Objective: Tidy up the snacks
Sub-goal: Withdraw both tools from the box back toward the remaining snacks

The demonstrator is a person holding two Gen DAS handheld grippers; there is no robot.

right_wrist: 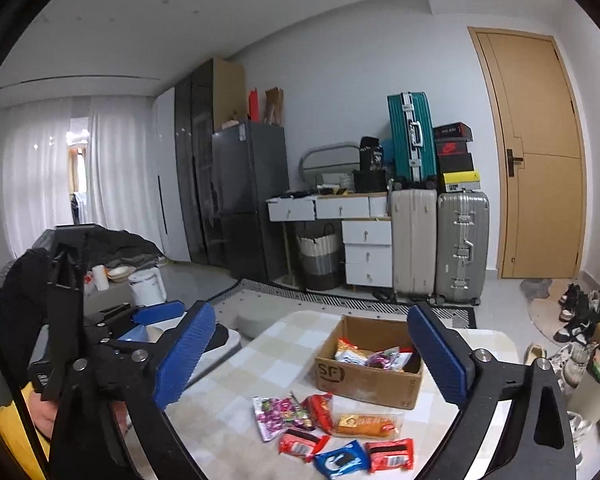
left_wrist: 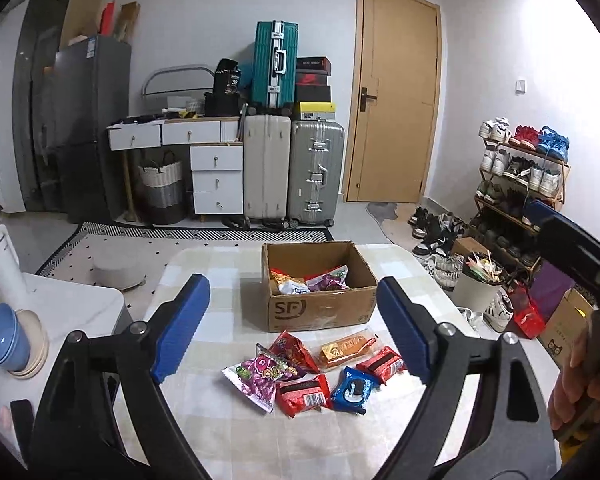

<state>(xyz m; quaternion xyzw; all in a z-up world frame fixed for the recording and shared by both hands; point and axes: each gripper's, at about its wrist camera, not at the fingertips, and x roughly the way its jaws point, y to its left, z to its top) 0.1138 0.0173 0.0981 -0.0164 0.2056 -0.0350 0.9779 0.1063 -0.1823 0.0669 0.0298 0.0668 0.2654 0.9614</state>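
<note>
Both of my grippers stand released, jaws wide, nothing between the pads. My left gripper (left_wrist: 296, 328) and my right gripper (right_wrist: 316, 356) hang above the near edge of the bench (left_wrist: 204, 276), both facing the cardboard box (left_wrist: 320, 312) at its far side.

The loose snacks lie ahead and below, between my grippers and the box: a purple candy bag (left_wrist: 256, 376), a red pouch (left_wrist: 294, 350), an orange cake wrapper (left_wrist: 346, 350), two red biscuit packs (left_wrist: 302, 394) (left_wrist: 382, 366) and a blue cookie pack (left_wrist: 354, 390). The orange wrapper runs crosswise to my line of reach, just short of the box front. The purple bag lies farthest left, so I judge my left gripper nearer to it; the right-hand red pack falls to my right gripper.

The box already holds several packets (left_wrist: 310, 280); its near wall hides their lower parts and I cannot count them. The purple bag overlaps the red pouch. Print on the wrappers is unreadable.
</note>
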